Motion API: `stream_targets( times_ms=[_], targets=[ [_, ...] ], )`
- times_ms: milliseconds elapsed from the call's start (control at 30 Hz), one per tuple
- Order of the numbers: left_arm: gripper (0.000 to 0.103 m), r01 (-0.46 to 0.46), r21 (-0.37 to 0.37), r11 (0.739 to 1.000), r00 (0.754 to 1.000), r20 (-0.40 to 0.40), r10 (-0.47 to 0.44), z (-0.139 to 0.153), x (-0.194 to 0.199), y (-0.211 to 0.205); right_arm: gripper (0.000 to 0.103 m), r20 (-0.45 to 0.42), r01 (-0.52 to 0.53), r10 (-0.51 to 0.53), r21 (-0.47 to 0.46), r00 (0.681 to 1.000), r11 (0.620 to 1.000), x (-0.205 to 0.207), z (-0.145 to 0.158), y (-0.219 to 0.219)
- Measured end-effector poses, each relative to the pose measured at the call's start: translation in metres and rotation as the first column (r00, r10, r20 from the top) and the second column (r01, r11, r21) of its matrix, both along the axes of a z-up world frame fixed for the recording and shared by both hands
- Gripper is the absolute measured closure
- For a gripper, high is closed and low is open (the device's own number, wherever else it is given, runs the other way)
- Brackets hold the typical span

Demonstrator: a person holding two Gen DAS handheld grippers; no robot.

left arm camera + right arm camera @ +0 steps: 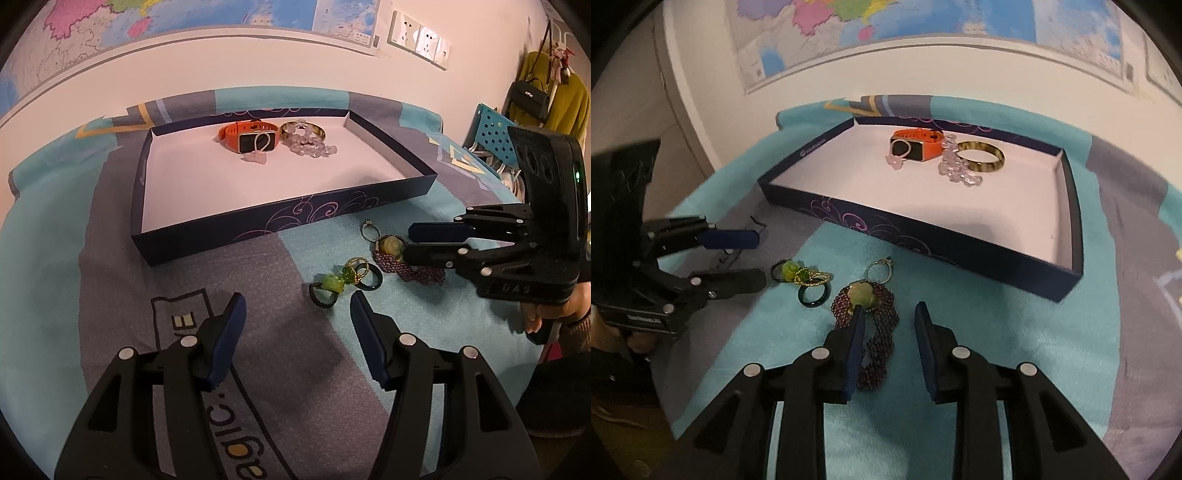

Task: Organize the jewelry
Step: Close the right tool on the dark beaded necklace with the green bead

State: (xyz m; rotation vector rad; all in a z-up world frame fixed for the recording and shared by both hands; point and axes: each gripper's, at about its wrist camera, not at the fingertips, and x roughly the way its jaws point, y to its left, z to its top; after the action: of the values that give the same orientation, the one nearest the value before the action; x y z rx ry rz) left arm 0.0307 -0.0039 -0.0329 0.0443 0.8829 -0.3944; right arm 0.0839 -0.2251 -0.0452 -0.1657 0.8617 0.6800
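Note:
A navy tray (332, 210) (923, 236) with a white floor holds an orange watch (251, 136) (916, 146), a clear bead bracelet (314, 144) (956, 170) and a tortoiseshell bangle (303, 127) (982, 157). In front of it on the cloth lie a purple beaded bracelet (421, 275) (882, 325) with a jade stone, a silver ring (369, 230) (879, 271), a green bead cluster (332, 284) (798, 275) and a dark ring (369, 282) (812, 297). My right gripper (409, 243) (889, 308) straddles the purple bracelet, jaws apart, pads not pressing it. My left gripper (297, 306) (761, 258) hangs open just short of the green cluster.
A teal and grey bedspread (110, 295) covers the surface. A wall with a map rises right behind the tray. A blue perforated rack (491, 136) and hanging bags (532, 92) stand far right. A hand (546, 314) grips the right tool.

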Motion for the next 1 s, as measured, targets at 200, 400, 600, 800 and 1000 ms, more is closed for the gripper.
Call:
stream_targets(
  times_ms=[200, 400, 600, 800, 1000],
  targets=[
    [0.044, 0.004, 0.002, 1.000, 1.000, 0.004, -0.004, 0.000, -0.001, -0.001, 0.096, 0.000, -0.017, 0.017, 0.013, 1.000, 1.000, 0.000, 0.002, 0.002],
    [0.047, 0.035, 0.018, 0.999, 0.999, 0.015, -0.035, 0.001, -0.002, -0.007, 0.103, -0.009, -0.038, 0.040, 0.148, 0.999, 0.988, -0.006, 0.022, -0.009],
    [0.052, 0.065, 0.040, 0.997, 0.998, 0.006, -0.065, -0.003, 0.002, -0.018, 0.103, -0.004, -0.079, 0.082, 0.190, 0.997, 0.979, -0.016, 0.034, -0.007],
    [0.056, 0.077, 0.057, 0.995, 0.997, 0.002, -0.077, -0.005, 0.005, -0.024, 0.080, -0.043, 0.001, 0.005, 0.142, 0.999, 0.990, -0.005, 0.015, -0.013],
    [0.060, 0.076, 0.062, 0.995, 0.997, 0.002, -0.077, -0.006, 0.007, -0.025, 0.079, -0.043, -0.001, 0.004, 0.062, 0.999, 0.998, 0.000, -0.001, -0.004]
  ],
)
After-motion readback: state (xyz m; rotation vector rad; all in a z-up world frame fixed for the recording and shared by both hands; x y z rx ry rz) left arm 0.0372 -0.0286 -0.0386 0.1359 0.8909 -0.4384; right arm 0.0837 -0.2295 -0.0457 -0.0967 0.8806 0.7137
